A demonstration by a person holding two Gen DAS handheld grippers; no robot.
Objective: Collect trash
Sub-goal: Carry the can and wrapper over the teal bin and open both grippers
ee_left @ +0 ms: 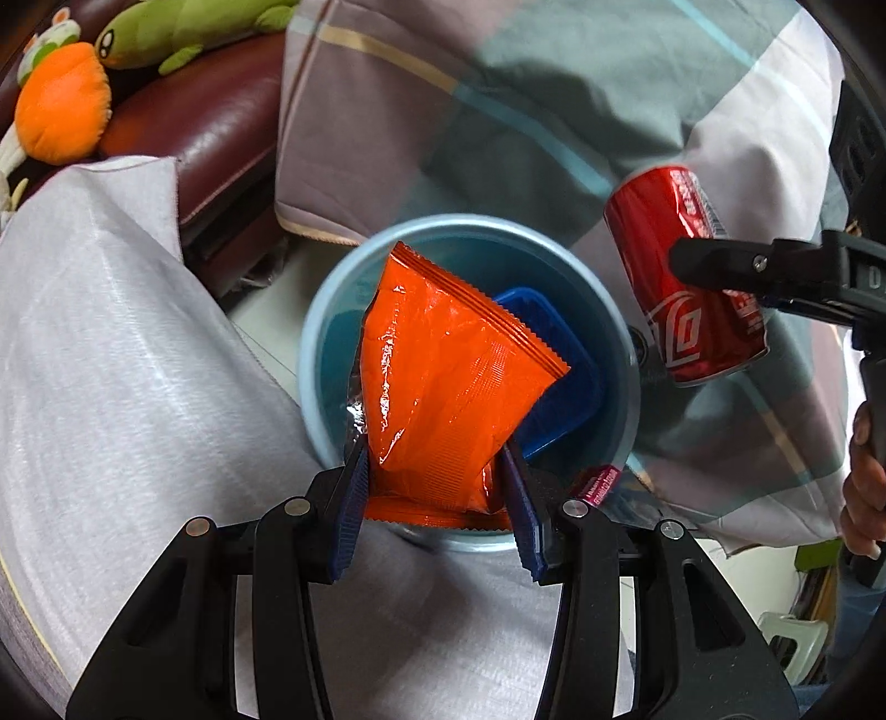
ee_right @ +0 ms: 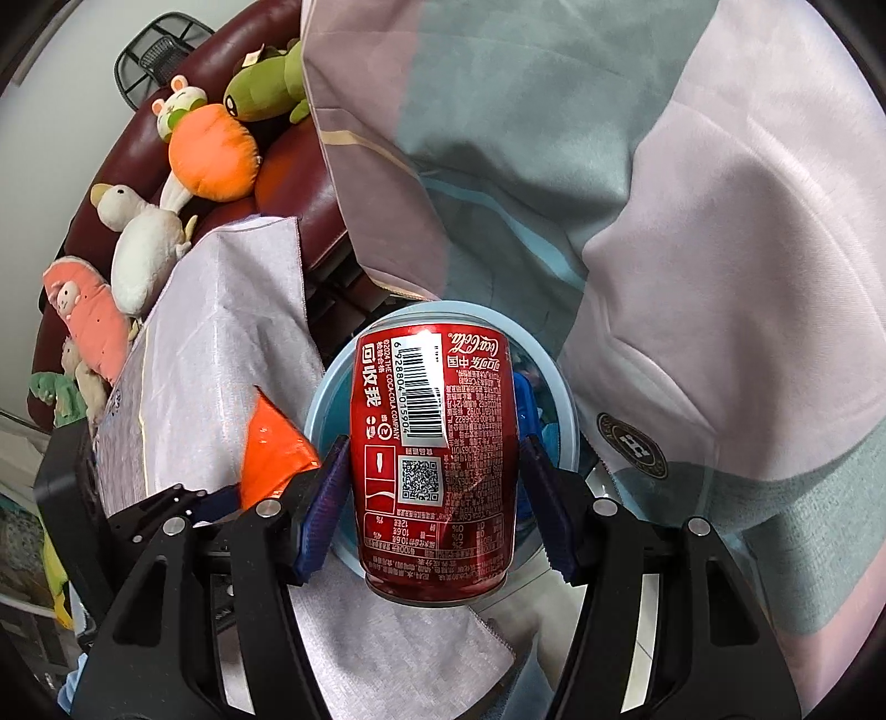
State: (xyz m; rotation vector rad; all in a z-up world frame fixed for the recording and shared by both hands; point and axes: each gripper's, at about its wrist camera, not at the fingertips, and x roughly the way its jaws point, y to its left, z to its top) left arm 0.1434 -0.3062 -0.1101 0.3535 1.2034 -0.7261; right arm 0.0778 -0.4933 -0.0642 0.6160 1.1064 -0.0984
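Both wrist views look steeply down, close above the bin (ee_left: pixel 332 310).

a pale tiled floor (ee_left: pixel 260 327) carries a light blue bin (ee_left: pixel 326 310), which stands between a surface draped in grey-white cloth (ee_left: pixel 111 360) and a bed-like mass covered by a lilac-and-teal patterned sheet (ee_left: pixel 498 111). behind them, a dark red leather sofa (ee_left: pixel 221 138) bears a row of plush toys, among them 1 orange (ee_left: pixel 61 105) and 1 green (ee_left: pixel 183 27).
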